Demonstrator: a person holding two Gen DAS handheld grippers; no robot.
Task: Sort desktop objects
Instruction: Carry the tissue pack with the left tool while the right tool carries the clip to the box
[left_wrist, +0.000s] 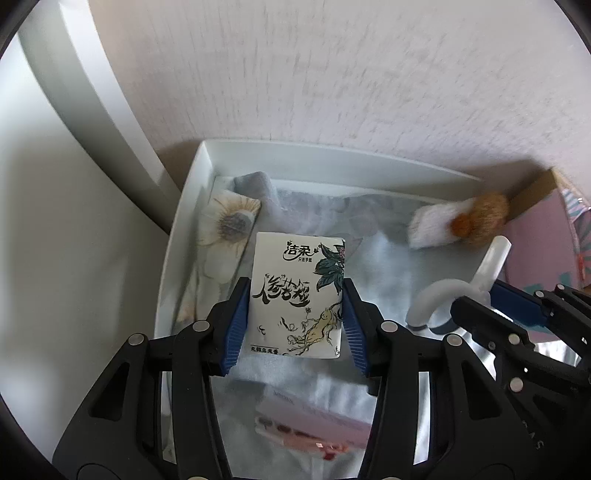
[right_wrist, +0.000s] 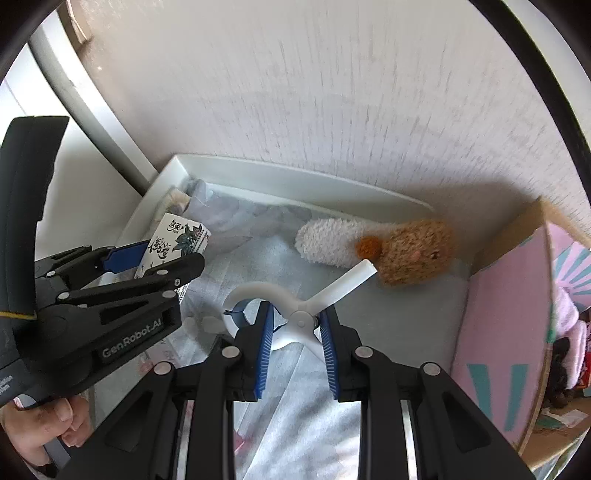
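In the left wrist view, the left gripper (left_wrist: 293, 321) clamps a tissue pack (left_wrist: 297, 291) printed with ginseng and leaves between its blue pads, holding it above a white tray (left_wrist: 192, 192) lined with pale cloth — a flower-print pack (left_wrist: 225, 236) lies along the tray's left wall and a brown-and-white plush toy (left_wrist: 461, 221) at its far right. In the right wrist view, the right gripper (right_wrist: 295, 336) is closed on a white plastic clip (right_wrist: 303, 314) — its straight arm points toward the plush toy (right_wrist: 406, 254), with a pink box (right_wrist: 506, 325) at right.

Black left gripper (left_wrist: 294, 321), ribbed blue pads (left_wrist: 234, 332), silver screws, white "GenRobot.AI" lettering
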